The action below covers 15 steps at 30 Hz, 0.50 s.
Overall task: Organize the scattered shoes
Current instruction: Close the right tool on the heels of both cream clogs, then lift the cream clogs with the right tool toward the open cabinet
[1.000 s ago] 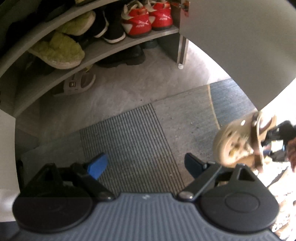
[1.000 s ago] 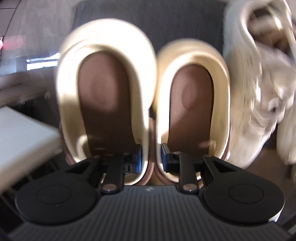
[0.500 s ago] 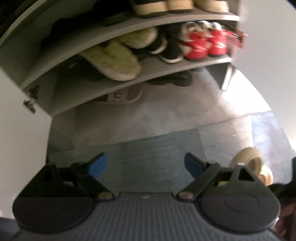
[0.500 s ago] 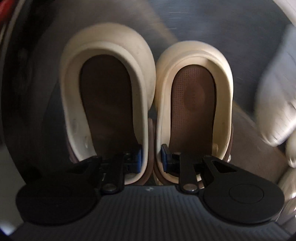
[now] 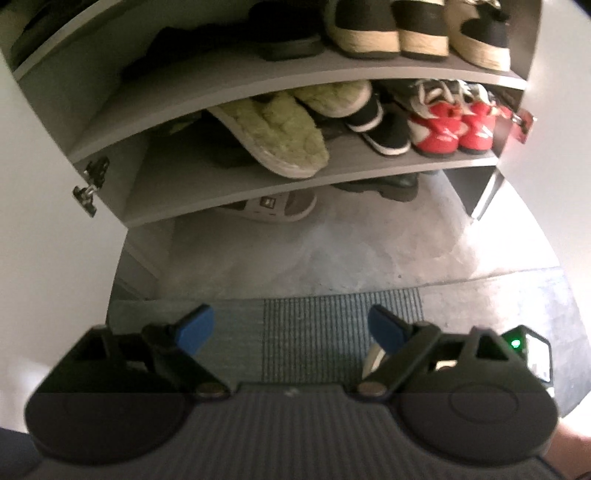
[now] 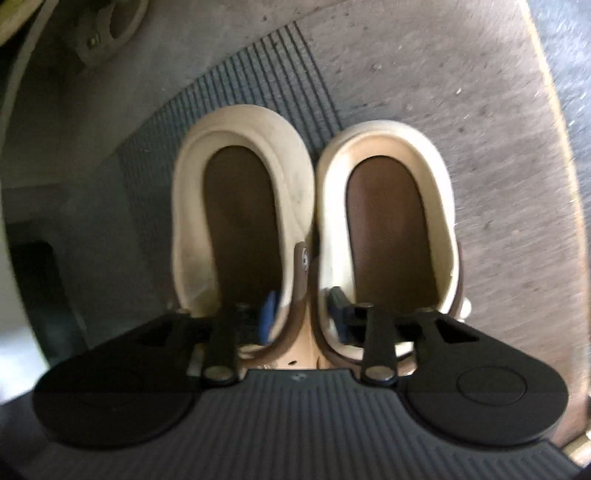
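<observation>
While the rack already carries several pairs, this pair of clogs is not yet stowed, so I judge the job part done.

On the left, the left gripper hangs empty over the mat, its blue fingers spread wide with nothing between them. Beyond it the rack shows green slippers, black shoes and red sneakers on its middle shelf, and straw-soled shoes above. A grey sandal and a dark shoe lie on the floor under the lowest shelf; free room shows at the left of the middle shelf.

On the right, the right gripper has 1 finger inside each clog, with the 2 inner heel walls between them. Its fingers have just been parting, and the pads look clear of the walls, so I read the pair as released. The 2 clogs sit side by side on the mat and floor, touching at the middle. They are cream with brown footbeds and brown heel straps, the left one scuffed.

What remains, by my reading, is shelving this pair and any others lying out of view.
</observation>
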Available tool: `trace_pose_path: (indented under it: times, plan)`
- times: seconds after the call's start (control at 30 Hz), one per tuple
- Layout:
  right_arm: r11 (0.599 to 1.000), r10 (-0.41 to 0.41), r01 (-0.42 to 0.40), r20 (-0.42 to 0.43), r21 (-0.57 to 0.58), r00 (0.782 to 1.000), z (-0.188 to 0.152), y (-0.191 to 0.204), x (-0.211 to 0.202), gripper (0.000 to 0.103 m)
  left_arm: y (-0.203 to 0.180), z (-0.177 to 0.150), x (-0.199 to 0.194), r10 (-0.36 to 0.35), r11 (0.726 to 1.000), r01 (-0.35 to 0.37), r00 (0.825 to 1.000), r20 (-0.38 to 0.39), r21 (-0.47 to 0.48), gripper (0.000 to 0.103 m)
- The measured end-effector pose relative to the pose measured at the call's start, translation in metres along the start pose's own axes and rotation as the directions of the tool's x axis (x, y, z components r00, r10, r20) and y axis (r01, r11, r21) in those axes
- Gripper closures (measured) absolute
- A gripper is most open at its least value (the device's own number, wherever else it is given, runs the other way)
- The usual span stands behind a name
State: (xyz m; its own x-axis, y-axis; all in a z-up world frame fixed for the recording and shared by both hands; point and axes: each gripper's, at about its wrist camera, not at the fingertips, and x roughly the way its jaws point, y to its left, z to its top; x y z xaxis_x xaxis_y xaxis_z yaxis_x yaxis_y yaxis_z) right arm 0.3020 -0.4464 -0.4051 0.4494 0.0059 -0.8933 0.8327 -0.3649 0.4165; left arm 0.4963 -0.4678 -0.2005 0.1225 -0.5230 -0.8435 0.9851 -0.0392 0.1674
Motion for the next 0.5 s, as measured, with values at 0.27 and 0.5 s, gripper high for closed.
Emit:
trace_pose_path:
  times: [0.27, 0.5]
  plan:
    - [0.997, -0.076, 0.077, -0.027, 0.031, 0.997, 0.041, 0.012, -0.007, 0.053, 0.014, 0.007, 0.007, 0.001, 0.999, -0.002, 1.000, -0.019, -0.050, 0.011]
    - [0.937, -0.205, 0.159, -0.123, -0.311, 0.971, 0.028, 0.015, -0.003, 0.053, 0.023, 0.008, 0.015, 0.014, 0.998, -0.017, 0.999, -0.049, -0.065, 0.011]
